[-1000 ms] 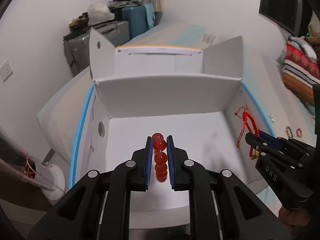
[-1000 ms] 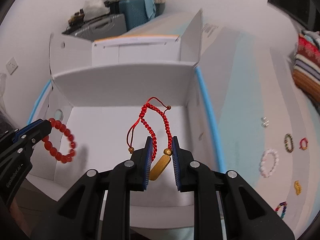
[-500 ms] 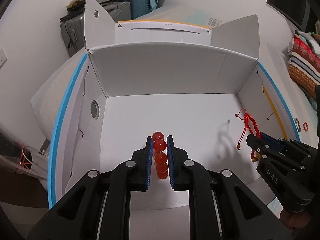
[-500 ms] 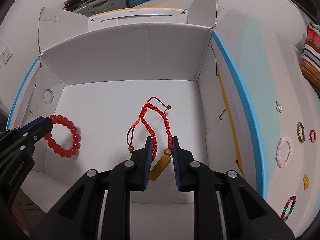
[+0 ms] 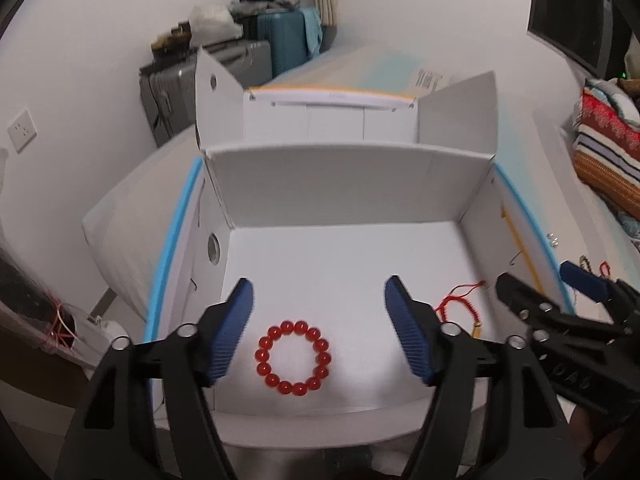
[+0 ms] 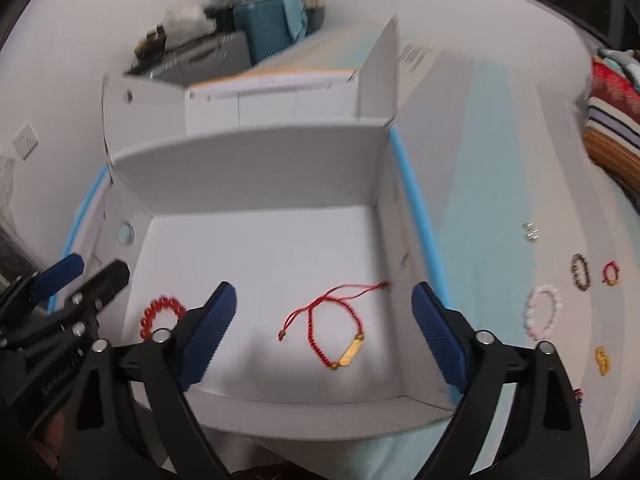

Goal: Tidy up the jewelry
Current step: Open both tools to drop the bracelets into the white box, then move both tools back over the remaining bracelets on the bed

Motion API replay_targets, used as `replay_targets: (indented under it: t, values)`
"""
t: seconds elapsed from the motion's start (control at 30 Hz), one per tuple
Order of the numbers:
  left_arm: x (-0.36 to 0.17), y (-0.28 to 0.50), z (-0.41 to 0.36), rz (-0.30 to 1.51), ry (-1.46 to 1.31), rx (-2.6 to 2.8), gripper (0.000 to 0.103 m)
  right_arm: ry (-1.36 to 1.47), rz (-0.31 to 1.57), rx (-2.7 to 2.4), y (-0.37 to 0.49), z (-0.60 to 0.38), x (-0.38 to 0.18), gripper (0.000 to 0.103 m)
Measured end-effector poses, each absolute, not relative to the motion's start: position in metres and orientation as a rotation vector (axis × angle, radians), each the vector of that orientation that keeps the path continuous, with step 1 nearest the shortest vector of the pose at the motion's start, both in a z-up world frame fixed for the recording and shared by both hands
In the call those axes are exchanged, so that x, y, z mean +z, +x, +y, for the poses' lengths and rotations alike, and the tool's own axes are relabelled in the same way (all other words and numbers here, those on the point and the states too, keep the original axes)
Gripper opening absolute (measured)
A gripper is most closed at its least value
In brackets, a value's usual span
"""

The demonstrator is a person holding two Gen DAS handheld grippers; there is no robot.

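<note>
- Left wrist view: no brand or label is legible. A sticker with dark print sits on the far surface behind the box, too blurred to read, and faint embossed letters on the right gripper's body cannot be made out.
- The left gripper (image 5: 319, 304) has its blue-padded tongs spread wide apart, holding nothing.
- The red bead bracelet (image 5: 293, 357) lies flat on the floor of the white cardboard box (image 5: 348, 184), near the front wall, below the gap between the tongs. It is a closed ring of round, glossy red beads.
- The red cord bracelet (image 5: 460, 303) lies to the right on the box floor, partly hidden behind the right pad.
- The right gripper (image 5: 532, 280) enters from the right edge, tongs parted.
- Right wrist view: the right gripper (image 6: 324, 306) is wide open and empty.
- The red cord bracelet (image 6: 332, 326) lies on the box floor (image 6: 260, 248) between the tongs: braided red cord, loose knotted ends, a gold bar charm.
- The red bead bracelet (image 6: 160, 312) rests at left, partly covered by the pad, near the left gripper (image 6: 90, 270).
- More bracelets (image 6: 542, 314) lie on the pale surface right of the box.
</note>
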State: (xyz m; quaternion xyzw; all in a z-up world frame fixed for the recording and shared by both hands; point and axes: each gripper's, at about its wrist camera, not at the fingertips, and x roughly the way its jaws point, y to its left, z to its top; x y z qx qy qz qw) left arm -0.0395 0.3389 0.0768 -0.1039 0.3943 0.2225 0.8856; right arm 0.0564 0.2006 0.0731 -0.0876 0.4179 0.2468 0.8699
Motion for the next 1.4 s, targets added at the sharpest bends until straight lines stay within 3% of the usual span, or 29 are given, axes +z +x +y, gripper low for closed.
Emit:
replay_targets:
  t: [0.1, 0.23, 0.7, 1.0, 1.4]
  values:
    - [0.089, -0.043, 0.326, 0.789, -0.193, 0.458, 0.084, -0.182, 0.817, 0.491, 0.052, 0.184, 0.09, 0.094]
    - [0.101, -0.04, 0.304, 0.764, -0.164, 0.441, 0.089, -0.173, 0.762, 0.444, 0.048, 0.155, 0.108, 0.094]
    - [0.116, -0.004, 0.198, 0.727, -0.147, 0.247, 0.096, -0.14, 0.704, 0.248, 0.059, 0.012, 0.125, 0.095]
    - [0.102, 0.037, 0.119, 0.736, -0.084, 0.148, 0.097, -0.115, 0.724, 0.12, 0.077, -0.076, 0.103, 0.095]
    - [0.047, 0.101, 0.047, 0.806, -0.053, 0.011, 0.097, -0.081, 0.826, 0.005, 0.115, -0.155, 0.045, 0.095]
